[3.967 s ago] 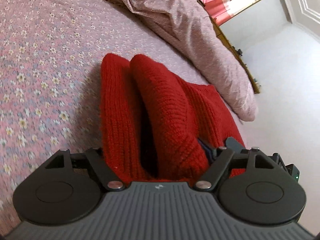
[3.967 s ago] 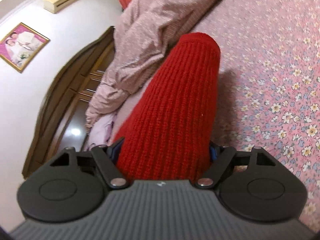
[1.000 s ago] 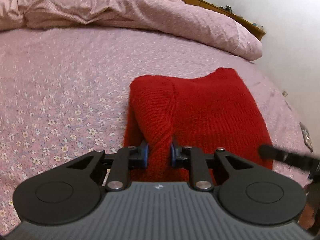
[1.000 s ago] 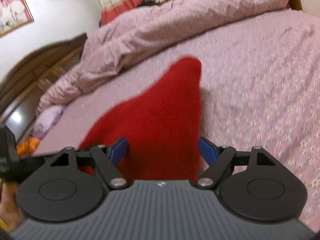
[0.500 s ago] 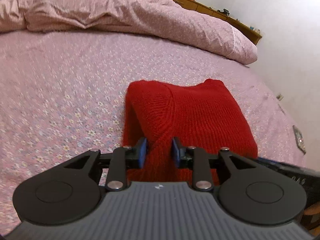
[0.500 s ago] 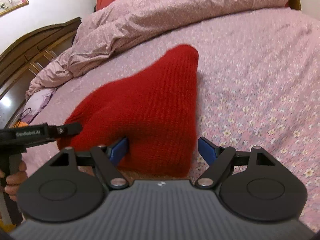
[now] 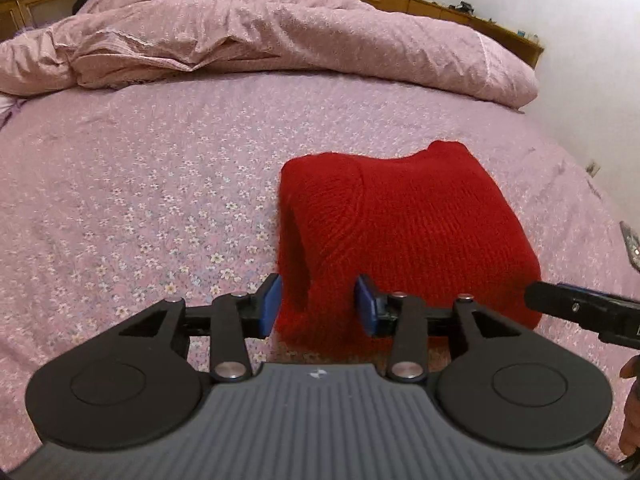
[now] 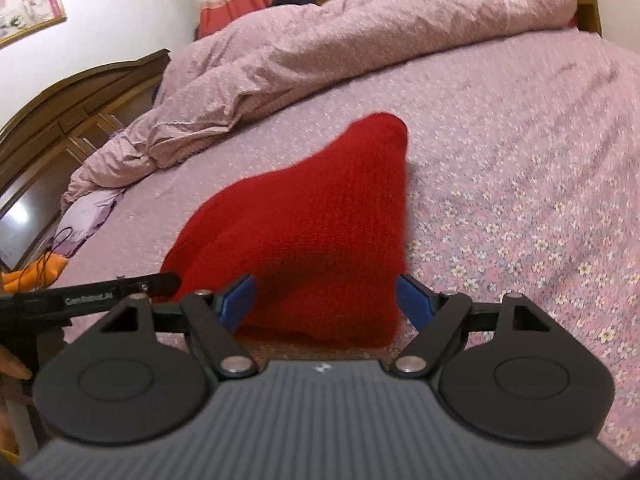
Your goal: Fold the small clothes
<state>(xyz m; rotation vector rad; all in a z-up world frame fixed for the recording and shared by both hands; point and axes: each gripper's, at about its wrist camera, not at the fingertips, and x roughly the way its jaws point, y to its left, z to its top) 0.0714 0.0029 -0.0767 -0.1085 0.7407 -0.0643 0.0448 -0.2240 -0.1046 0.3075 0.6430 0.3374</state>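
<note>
A red knitted sweater [image 7: 420, 232] lies folded into a thick block on the flowered pink bedsheet [image 7: 140, 200]. My left gripper [image 7: 318, 306] is at its near left corner. Its jaws are opening, and the rolled fold edge sits loosely between the blue pads without being pinched. In the right wrist view the sweater [image 8: 320, 220] tapers away from me. My right gripper [image 8: 326, 300] stands open at its near edge, with the pads wide on either side of the cloth. Each gripper shows in the other's view: the right gripper [image 7: 580, 312] and the left gripper [image 8: 100, 294].
A crumpled pink duvet [image 7: 280, 32] is heaped across the far side of the bed. A dark wooden headboard [image 8: 60, 120] stands at the left, with an orange item [image 8: 36, 276] and a lilac cloth [image 8: 84, 216] near it. A hand [image 7: 632, 400] shows at the right edge.
My left jaws have widened from a pinch on the sweater's fold to a loose gap around it, and that gripper has drawn back a little. The sweater now rests on the bed.
</note>
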